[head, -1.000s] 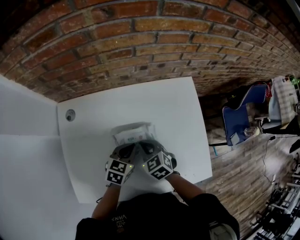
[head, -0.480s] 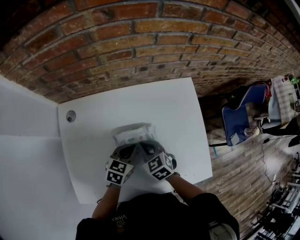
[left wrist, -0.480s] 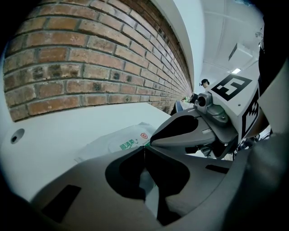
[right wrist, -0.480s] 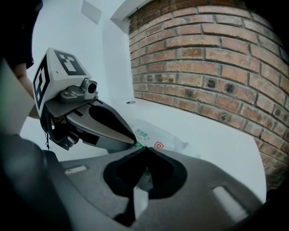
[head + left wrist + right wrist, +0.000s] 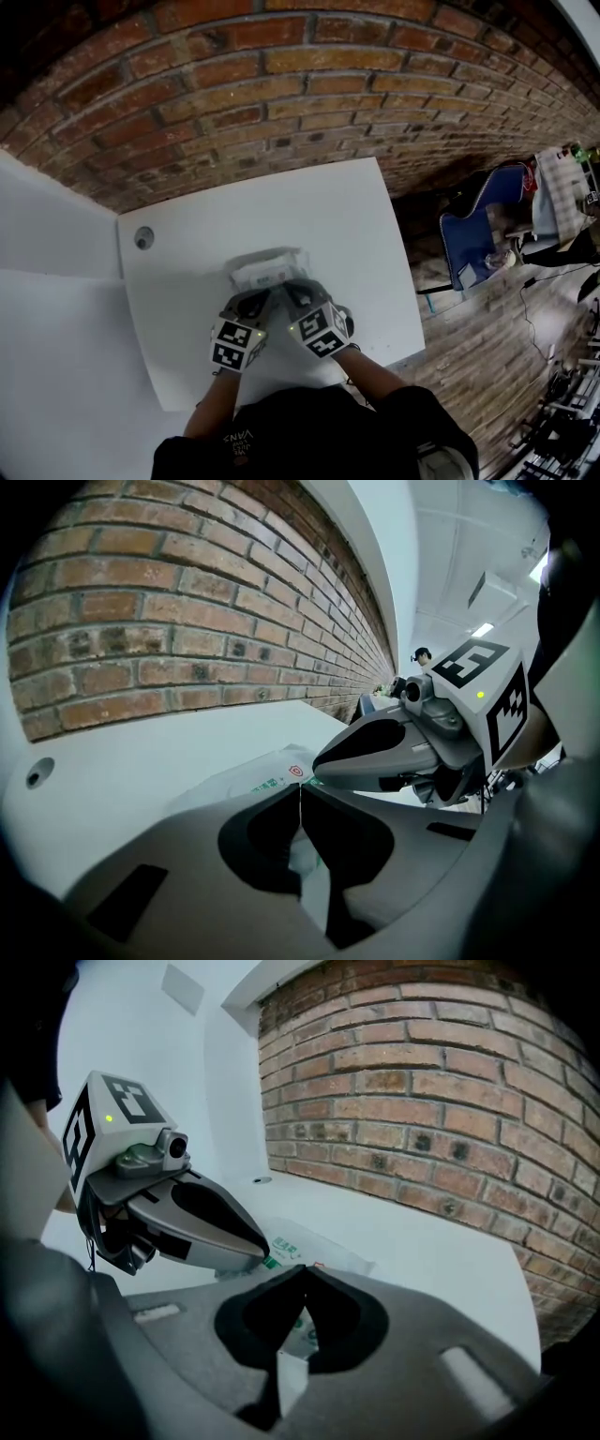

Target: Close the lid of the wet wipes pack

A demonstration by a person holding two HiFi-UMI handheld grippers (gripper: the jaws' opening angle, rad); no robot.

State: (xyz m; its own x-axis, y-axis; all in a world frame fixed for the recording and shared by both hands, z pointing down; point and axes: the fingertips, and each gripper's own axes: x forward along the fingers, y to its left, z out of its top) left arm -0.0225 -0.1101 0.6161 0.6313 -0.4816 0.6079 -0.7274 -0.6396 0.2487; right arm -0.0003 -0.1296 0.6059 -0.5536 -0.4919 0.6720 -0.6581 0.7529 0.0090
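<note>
Brick wall backs a white counter [image 5: 356, 225] with a round hole [image 5: 143, 238] near its far left corner. From the head view, the wet wipes pack [image 5: 269, 268] lies flat about mid-counter, and the left hand-held gripper [image 5: 257, 302] and right hand-held gripper [image 5: 291, 292] meet at its near side, tips close together.

In the left gripper view, the left hand-held gripper [image 5: 298, 786] has its jaws pressed together, their tips over the pack [image 5: 248, 782]; the right hand-held gripper [image 5: 321, 761] comes in just beside.

In the right gripper view, the right hand-held gripper [image 5: 302, 1268] is likewise closed, tips over the pack [image 5: 314, 1246], with the left hand-held gripper [image 5: 263, 1245] touching down on it.
</note>
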